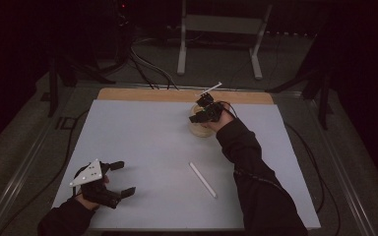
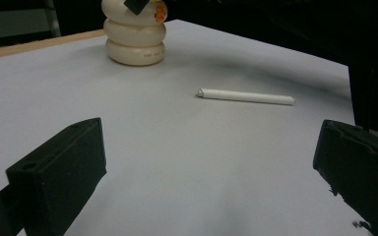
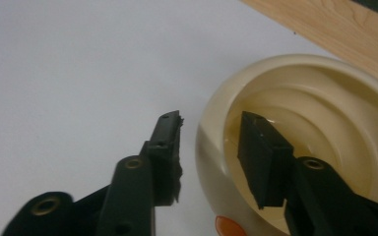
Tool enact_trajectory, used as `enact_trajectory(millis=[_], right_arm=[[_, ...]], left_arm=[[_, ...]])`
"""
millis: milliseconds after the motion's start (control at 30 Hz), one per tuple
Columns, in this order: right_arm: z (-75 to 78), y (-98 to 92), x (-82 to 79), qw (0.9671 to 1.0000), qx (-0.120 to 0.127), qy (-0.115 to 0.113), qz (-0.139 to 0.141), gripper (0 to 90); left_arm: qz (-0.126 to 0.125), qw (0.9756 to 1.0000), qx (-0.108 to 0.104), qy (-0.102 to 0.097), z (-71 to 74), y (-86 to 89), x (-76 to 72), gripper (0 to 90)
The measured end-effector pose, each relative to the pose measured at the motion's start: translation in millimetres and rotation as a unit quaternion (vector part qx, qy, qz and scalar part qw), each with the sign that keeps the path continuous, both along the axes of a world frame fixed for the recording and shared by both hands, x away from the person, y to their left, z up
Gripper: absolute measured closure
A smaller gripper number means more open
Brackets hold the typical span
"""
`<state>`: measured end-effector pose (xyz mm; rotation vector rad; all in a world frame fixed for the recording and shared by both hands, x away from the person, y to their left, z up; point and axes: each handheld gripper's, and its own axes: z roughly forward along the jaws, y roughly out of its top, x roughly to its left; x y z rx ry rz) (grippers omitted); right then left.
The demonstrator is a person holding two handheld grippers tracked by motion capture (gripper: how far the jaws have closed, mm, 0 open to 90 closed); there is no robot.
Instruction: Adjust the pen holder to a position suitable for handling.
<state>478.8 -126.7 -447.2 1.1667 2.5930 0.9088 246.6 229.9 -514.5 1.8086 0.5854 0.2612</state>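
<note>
A cream, ribbed cup [image 1: 202,130] [image 2: 135,46] [image 3: 334,93] stands at the far middle of the pale table sheet [image 1: 142,137]. My right gripper [image 1: 204,110] [image 3: 211,120] comes down over its near rim, one jaw inside the cup and the other outside. A sliver of table shows between the outer jaw and the cup wall. A white pen [image 1: 203,180] [image 2: 246,96] lies flat on the sheet, nearer the person. My left gripper [image 1: 125,178] [image 2: 211,135] rests low at the front left, jaws wide open with nothing between them.
A strip of wooden tabletop [image 1: 142,94] [image 3: 334,24] runs along the far edge of the sheet, close behind the cup. A thin white stick [image 1: 212,88] shows just beyond the right gripper. Cables [image 1: 147,69] and a metal stand [image 1: 221,29] are on the floor beyond.
</note>
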Motion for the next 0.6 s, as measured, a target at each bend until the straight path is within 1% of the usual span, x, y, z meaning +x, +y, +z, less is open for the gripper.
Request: enact_trajectory(millis=[100,133,233,267,500,567,600], right_arm=[[-2.3,3.0,2.9,0.9998,-0.011,0.013,0.001,71.0],[-2.7,3.8,3.6,0.9998,-0.015,0.014,0.0,73.1],[-2.3,4.8,5.4,0.9997,-0.015,0.019,0.003,75.4],[-2.0,5.2,6.0,0.9996,-0.015,0.024,0.007,76.8],[-0.9,8.2,5.8,0.9991,-0.023,0.032,0.016,78.5],[-0.8,8.6,5.1,0.9988,-0.022,0.038,0.021,78.9],[-0.8,9.3,4.1,0.9986,-0.027,0.039,0.022,79.8]], left_arm=[[0.0,1.0,-0.001,0.001,-0.2,0.1,-0.1,0.3],[0.0,1.0,-0.001,0.001,-0.2,0.2,0.0,0.3],[0.001,1.0,-0.002,0.001,-0.4,0.3,0.1,0.3],[0.001,1.0,-0.002,0.001,-0.4,0.3,0.1,0.3],[0.001,1.0,-0.002,0.001,-0.2,0.2,0.0,0.3],[0.001,1.0,-0.002,0.001,-0.1,0.2,0.0,0.3],[0.001,1.0,-0.002,0.001,-0.1,0.2,0.0,0.3]])
